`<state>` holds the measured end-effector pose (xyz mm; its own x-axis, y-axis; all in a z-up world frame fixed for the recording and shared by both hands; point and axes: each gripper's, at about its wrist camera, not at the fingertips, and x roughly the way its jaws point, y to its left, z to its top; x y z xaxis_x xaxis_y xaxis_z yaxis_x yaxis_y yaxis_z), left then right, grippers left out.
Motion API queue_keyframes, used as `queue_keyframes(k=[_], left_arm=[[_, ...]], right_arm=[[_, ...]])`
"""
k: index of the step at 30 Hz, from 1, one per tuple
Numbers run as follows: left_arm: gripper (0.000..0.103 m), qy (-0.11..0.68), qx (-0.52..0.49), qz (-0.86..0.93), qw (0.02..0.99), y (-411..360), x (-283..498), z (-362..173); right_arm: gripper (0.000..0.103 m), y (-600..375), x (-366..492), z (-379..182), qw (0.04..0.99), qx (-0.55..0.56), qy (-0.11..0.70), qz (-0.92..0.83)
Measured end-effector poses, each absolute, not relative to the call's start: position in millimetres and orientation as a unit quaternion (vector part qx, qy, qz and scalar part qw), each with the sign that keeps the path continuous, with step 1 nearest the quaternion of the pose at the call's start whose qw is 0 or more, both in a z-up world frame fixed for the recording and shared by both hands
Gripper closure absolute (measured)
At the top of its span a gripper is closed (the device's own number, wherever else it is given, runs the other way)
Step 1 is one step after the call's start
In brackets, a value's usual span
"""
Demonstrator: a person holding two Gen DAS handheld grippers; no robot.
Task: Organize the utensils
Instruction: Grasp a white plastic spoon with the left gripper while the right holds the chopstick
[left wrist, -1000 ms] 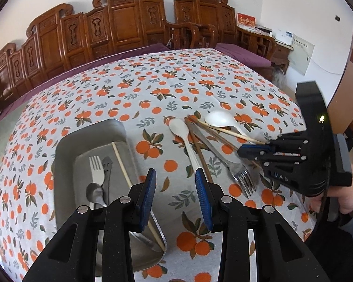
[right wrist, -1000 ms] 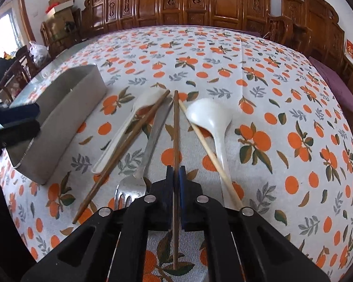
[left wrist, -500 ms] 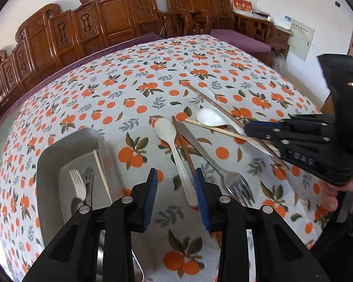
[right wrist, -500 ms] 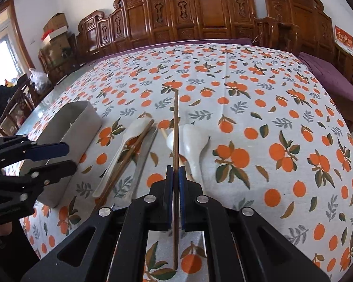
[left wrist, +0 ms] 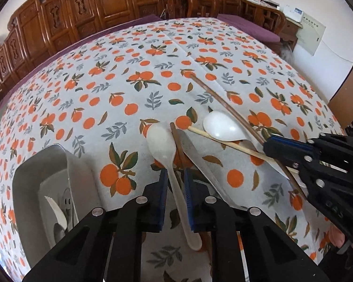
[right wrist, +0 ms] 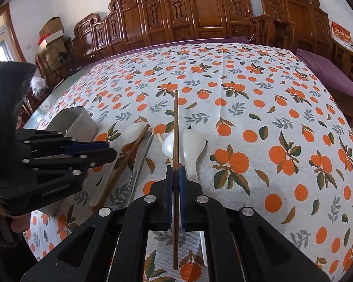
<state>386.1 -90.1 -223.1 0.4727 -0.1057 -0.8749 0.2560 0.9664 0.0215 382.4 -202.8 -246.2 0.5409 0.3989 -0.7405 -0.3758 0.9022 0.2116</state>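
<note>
My right gripper [right wrist: 175, 171] is shut on a dark brown chopstick [right wrist: 175, 127] and holds it above the table; it also shows in the left wrist view [left wrist: 223, 101]. My left gripper [left wrist: 175, 176] is open, its jaws either side of the handle of a white plastic spoon [left wrist: 163, 143]. A second white spoon [left wrist: 221, 127], a pale chopstick [left wrist: 223, 141], a brown chopstick [left wrist: 177, 141] and a metal fork handle [left wrist: 195, 155] lie crossed on the cloth. A metal tray [left wrist: 51, 162] at the left holds a fork and other cutlery.
The table has an orange-print cloth [left wrist: 138, 65]. Carved wooden chairs [right wrist: 200, 16] line the far edge. A purple cushion [right wrist: 327, 72] sits at the right. Cardboard boxes [right wrist: 51, 35] stand at the far left.
My left gripper moved right from over the tray and now straddles the white spoon's handle. My right gripper lifted the dark chopstick off the pile and higher above the table.
</note>
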Motion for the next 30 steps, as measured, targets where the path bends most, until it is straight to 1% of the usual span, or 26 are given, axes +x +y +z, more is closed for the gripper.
queue_keyframes(k=[13,16,30], left_arm=[[0.092,0.529,0.069,-0.096,0.840,-85.8,396.1,-237.5],[0.096,0.530,0.066,-0.097,0.840,-83.7,393.7,-238.3],[0.097,0.487,0.066,-0.091,0.866,-62.4,352.4,-185.6]], right_arm=[[0.097,-198.3,382.3,-248.8,0.876,0.012,0.427,0.225],[0.097,-196.5,381.5,-249.2,0.875,0.012,0.428,0.227],[0.097,-184.2,375.8,-245.9,0.875,0.007,0.423,0.236]])
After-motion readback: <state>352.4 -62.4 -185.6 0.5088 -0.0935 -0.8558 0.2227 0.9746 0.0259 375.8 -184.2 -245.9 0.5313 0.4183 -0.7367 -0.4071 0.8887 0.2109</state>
